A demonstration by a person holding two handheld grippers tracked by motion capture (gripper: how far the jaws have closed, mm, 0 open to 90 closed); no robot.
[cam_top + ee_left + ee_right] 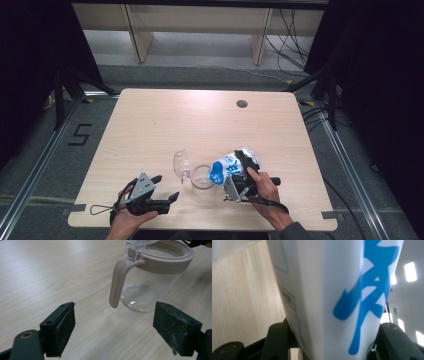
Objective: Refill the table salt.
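A: High view: where is the white-and-blue carton (231, 166) sitting?

B: It's tilting over the clear glass jar with the beige rim (202, 176), clamped in the right hand-held gripper (243, 172) (left hand-held gripper (167, 188) is gaping empty) above the pale wooden surface (150, 125).

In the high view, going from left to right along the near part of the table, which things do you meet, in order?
Left tongs → open clear lid → clear pitcher → white and blue carton, tilted toward the pitcher and held by the right tongs.
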